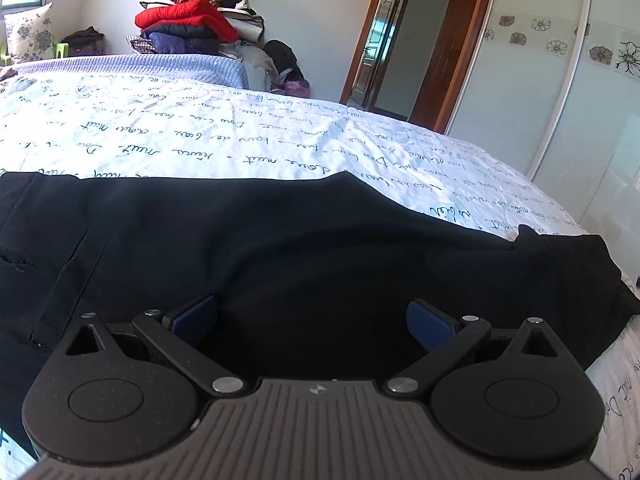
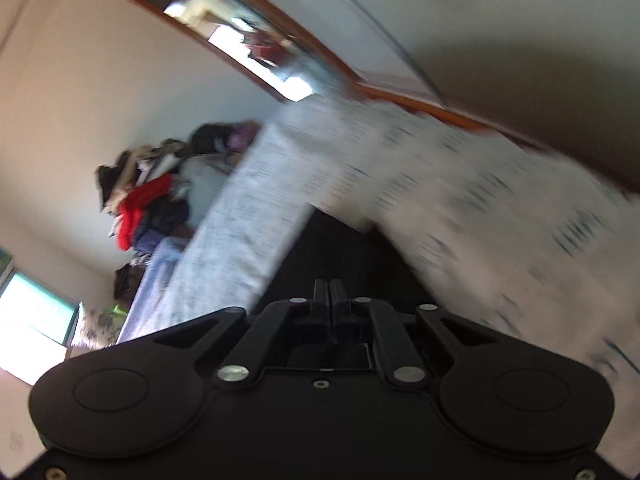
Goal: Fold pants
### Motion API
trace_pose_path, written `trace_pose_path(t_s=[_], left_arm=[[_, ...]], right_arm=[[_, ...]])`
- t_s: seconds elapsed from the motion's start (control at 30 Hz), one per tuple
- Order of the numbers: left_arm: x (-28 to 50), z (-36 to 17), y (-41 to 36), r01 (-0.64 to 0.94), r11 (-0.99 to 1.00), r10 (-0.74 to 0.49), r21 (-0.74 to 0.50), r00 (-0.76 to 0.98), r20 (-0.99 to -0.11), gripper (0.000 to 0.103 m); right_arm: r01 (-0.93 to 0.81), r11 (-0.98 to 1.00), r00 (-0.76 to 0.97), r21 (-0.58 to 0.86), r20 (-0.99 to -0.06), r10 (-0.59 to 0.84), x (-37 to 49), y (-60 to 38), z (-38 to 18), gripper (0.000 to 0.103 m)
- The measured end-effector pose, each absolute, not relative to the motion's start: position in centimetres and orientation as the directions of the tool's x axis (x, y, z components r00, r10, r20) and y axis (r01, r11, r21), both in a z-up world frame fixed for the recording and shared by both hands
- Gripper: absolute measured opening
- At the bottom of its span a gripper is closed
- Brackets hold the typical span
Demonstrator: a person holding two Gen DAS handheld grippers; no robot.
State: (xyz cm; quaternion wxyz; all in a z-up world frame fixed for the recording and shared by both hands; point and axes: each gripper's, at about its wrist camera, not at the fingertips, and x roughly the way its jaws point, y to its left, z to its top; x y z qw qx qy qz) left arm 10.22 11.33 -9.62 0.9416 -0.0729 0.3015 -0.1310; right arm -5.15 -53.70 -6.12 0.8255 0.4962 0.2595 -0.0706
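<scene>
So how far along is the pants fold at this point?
Early. The black pants lie spread across the bed sheet, no finished fold visible. The left hand-held gripper is open over them. The right hand-held gripper is shut, black fabric just ahead; a grasp is unclear in the blur. The folding remains.

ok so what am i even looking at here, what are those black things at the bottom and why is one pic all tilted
Each picture comes from a camera mounted on a handheld tool that a person carries, one per hand. The left tool is open, its blue pads spread over the black pants lying on the bed. The right tool is shut, apparently pinching black cloth; its view is tilted and blurred because it is turned sideways and moving. Piled clothes sit behind the bed.
</scene>
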Motion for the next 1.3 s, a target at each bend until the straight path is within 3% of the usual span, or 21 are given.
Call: trace_pose_path(t_s=[0.13, 0.17, 0.2, 0.23, 0.27, 0.4, 0.63, 0.8, 0.83, 0.87, 0.9, 1.17, 1.3], left_arm=[[10.2, -9.6, 10.9, 0.201, 0.961, -0.274, -0.189, 0.783, -0.559, 0.102], [10.2, -9.6, 10.9, 0.201, 0.962, -0.270, -0.183, 0.783, -0.561, 0.102], [10.2, -9.6, 10.8, 0.200, 0.963, -0.267, -0.179, 0.783, -0.562, 0.102], [10.2, -9.6, 10.8, 0.200, 0.964, -0.265, -0.176, 0.783, -0.563, 0.102], [10.3, -9.6, 10.8, 0.200, 0.964, -0.263, -0.173, 0.783, -0.564, 0.102], [10.2, -9.7, 10.8, 0.199, 0.965, -0.262, -0.171, 0.783, -0.564, 0.102], [10.2, -9.6, 10.8, 0.200, 0.964, -0.265, -0.176, 0.784, -0.562, 0.102], [10.3, -9.7, 11.0, 0.200, 0.961, -0.274, -0.191, 0.784, -0.557, 0.102], [10.2, -9.6, 11.1, 0.200, 0.961, -0.275, -0.193, 0.785, -0.556, 0.102], [10.2, -9.6, 11.1, 0.200, 0.961, -0.275, -0.193, 0.785, -0.555, 0.102], [10.2, -9.6, 11.1, 0.200, 0.961, -0.275, -0.192, 0.785, -0.555, 0.102], [10.1, -9.6, 11.4, 0.201, 0.956, -0.288, -0.213, 0.787, -0.546, 0.102], [10.1, -9.6, 11.7, 0.202, 0.951, -0.301, -0.236, 0.788, -0.537, 0.102]], right_arm=[[0.304, 0.343, 0.898, 0.889, -0.387, 0.210, -5.3, -53.5, -7.7, 0.011], [0.305, 0.326, 0.897, 0.895, -0.385, 0.218, -4.8, -53.4, -7.9, 0.025], [0.317, 0.313, 0.892, 0.895, -0.393, 0.221, -4.3, -53.2, -8.0, 0.046], [0.325, 0.304, 0.890, 0.896, -0.398, 0.222, -3.7, -53.0, -8.1, 0.054], [0.323, 0.303, 0.889, 0.896, -0.397, 0.227, -3.2, -52.7, -8.1, 0.058], [0.339, 0.318, 0.870, 0.886, -0.423, 0.251, -0.7, -52.1, -8.1, 0.058], [0.447, 0.447, 0.806, 0.775, -0.566, 0.173, 0.3, -51.4, -6.2, 0.056], [0.433, 0.408, 0.810, 0.804, -0.546, 0.216, 1.1, -51.3, -7.8, 0.056], [0.421, 0.404, 0.820, 0.812, -0.531, 0.213, 1.2, -51.4, -8.0, 0.050], [0.408, 0.413, 0.823, 0.814, -0.524, 0.219, 1.6, -51.2, -8.1, 0.018], [0.405, 0.431, 0.825, 0.807, -0.526, 0.209, 1.9, -51.0, -7.9, 0.005], [0.230, 0.509, 0.921, 0.829, -0.354, 0.161, -2.1, -50.5, -0.5, 0.005], [0.297, 0.495, 0.899, 0.817, -0.414, 0.143, -5.3, -51.2, -2.6, 0.004]])
